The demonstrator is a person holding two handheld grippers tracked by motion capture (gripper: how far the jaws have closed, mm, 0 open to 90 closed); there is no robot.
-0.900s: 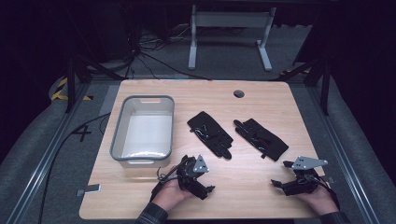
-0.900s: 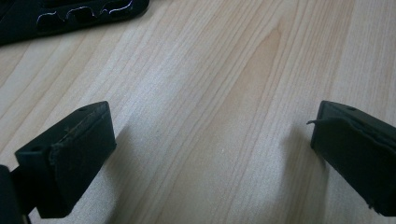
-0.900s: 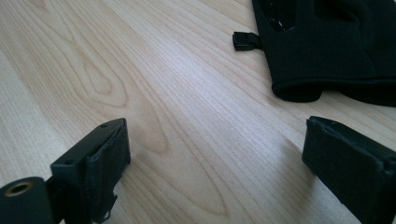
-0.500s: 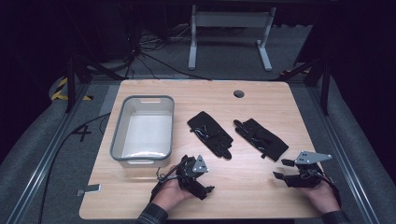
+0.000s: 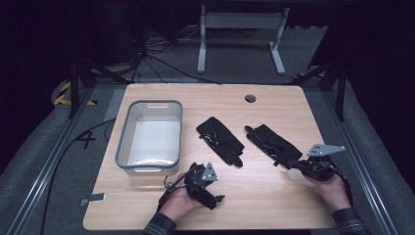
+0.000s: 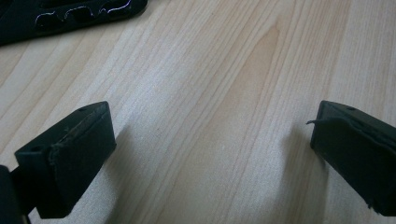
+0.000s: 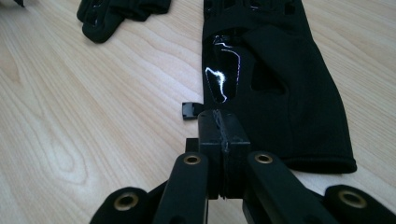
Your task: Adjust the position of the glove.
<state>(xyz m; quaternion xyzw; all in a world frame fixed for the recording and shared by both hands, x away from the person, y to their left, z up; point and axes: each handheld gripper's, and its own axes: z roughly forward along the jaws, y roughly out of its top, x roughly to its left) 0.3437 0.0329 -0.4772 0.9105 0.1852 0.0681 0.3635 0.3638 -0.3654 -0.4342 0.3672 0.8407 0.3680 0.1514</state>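
Black fabric glove (image 7: 275,93) lies flat just ahead of the right gripper (image 7: 219,126), whose jaws are pressed together at its cuff edge, whether pinching fabric cannot be told. Judged soft, light and limp; grip the cuff. Left gripper (image 6: 210,154) jaws stand wide over bare wooden table (image 6: 210,70), second glove (image 5: 220,139) beyond.

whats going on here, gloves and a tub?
A person at a wooden table holds a gripper in each hand. The right gripper has its jaws closed at the cuff edge of the right-hand black glove; whether fabric is pinched between them is unclear. The left gripper hangs open just above bare wood, near the other black glove. The grey tub at the left holds no glove yet.
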